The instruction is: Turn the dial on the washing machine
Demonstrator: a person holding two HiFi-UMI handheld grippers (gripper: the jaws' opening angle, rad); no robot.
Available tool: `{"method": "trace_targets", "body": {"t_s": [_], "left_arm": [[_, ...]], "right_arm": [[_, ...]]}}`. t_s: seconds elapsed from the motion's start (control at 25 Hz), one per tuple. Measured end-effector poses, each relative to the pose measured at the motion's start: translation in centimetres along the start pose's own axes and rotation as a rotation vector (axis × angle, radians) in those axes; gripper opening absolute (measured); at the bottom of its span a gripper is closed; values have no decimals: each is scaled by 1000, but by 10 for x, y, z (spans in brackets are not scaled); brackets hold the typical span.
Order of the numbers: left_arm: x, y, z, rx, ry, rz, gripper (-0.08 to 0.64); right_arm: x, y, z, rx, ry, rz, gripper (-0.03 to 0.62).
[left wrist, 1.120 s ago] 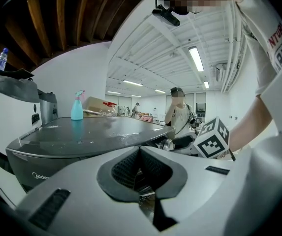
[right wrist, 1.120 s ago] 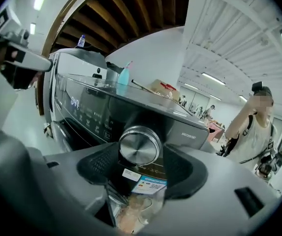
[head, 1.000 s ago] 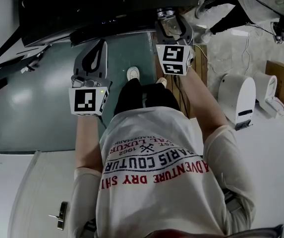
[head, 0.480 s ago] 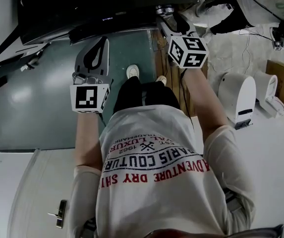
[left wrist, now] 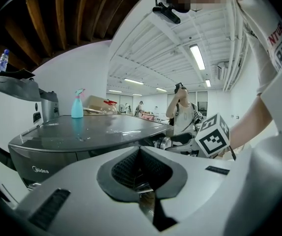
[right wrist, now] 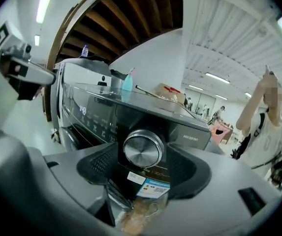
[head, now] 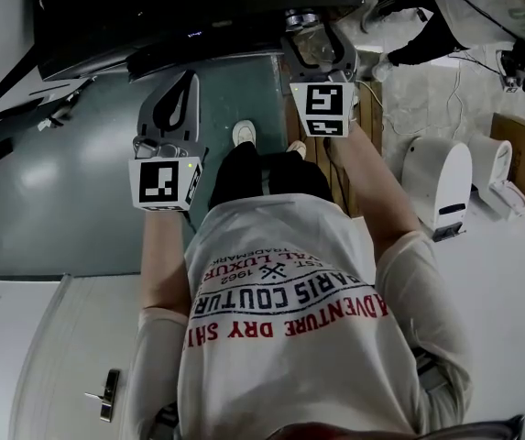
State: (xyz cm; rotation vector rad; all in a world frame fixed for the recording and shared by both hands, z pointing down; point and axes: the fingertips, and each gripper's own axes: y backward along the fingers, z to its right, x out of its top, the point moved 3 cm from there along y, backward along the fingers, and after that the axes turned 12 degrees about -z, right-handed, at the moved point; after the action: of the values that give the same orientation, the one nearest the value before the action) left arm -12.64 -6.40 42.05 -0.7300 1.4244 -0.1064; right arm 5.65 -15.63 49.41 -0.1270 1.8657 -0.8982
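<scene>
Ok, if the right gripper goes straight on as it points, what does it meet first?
Probably the dial on the washing machine: it sits centred between the jaws of the right gripper, which have just been opening. Depth is unclear.

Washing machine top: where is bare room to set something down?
The dark grey washing machine top is bare across its near and middle stretch, between the front edge and the light blue spray bottle. The far edge is crowded: the bottle, a grey metal container and a cardboard box on or behind it.
</scene>
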Motion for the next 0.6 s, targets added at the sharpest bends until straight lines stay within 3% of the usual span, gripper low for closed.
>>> {"method": "trace_targets", "body": {"t_s": [0.28, 0.6], "left_arm": [[-4, 6, -2, 22, 17, -8, 15], [-3, 5, -4, 31, 23, -8, 15]], "right_arm": [[-5, -13, 1, -73, 97, -46, 292], [-4, -14, 8, 59, -137, -80, 281]]}}
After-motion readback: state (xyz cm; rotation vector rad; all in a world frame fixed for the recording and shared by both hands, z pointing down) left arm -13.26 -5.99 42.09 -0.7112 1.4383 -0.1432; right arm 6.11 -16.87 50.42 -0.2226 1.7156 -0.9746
